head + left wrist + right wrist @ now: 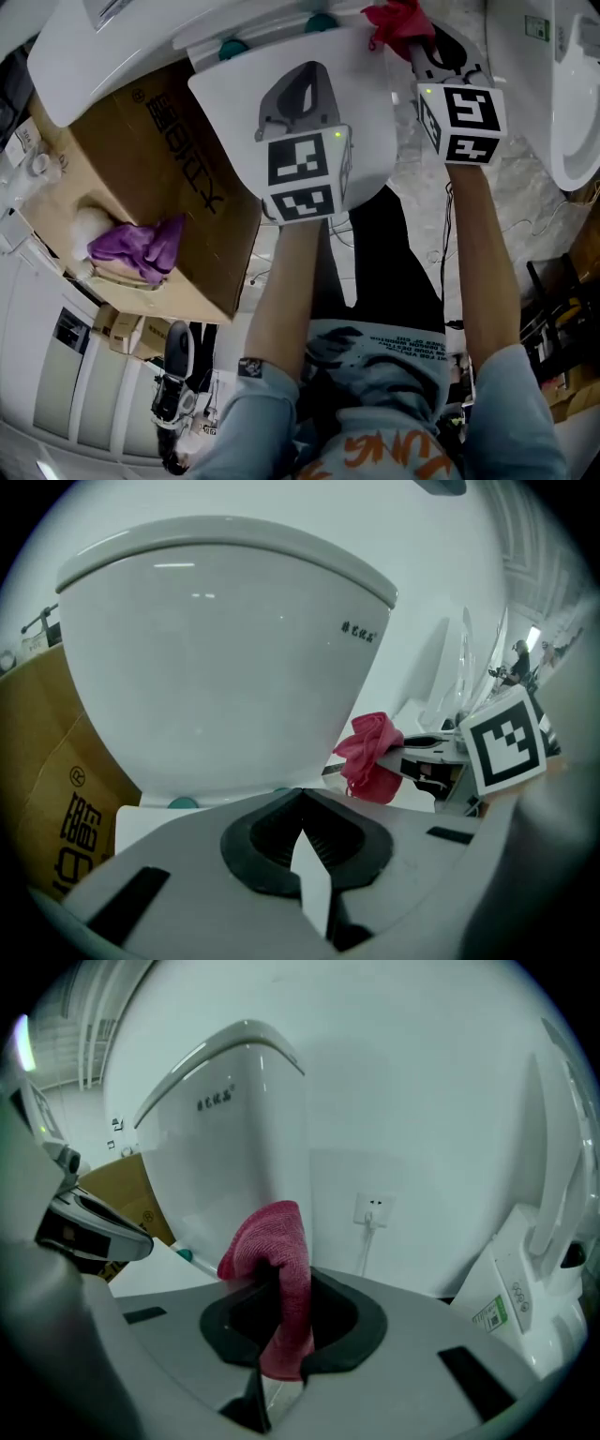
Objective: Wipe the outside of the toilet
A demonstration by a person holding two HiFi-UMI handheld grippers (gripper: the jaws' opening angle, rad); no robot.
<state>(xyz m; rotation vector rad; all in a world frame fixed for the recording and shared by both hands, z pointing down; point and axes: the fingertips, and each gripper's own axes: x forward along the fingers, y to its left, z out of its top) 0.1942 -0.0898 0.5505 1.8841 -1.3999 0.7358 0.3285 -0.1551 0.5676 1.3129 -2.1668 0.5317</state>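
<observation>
The toilet (225, 667) is white and glossy, its lid closed flat on the rim, with a small dark print on the lid's edge at the right. From the left gripper view its rounded front bulges toward the camera, so its long axis runs from that front end back toward the wall. It stands on the floor directly ahead of the person, at the top of the head view.

A red cloth (277, 1269) is pinched in the right claw (272, 1283). One bunched fold stands up past the jaw tips and a tail hangs down between them. The cloth sits low at the bowl's right side, just beside the porcelain. I cannot tell whether it touches.

The left claw (300, 797) is pressed together with nothing between its jaws, and it points at the lower front of the bowl.

To the toilet's left lies an open cardboard box (150, 178) with a purple cloth (141, 246) in it. At the right is a second white toilet (572, 94). A wall socket (375, 1210) shows behind.
</observation>
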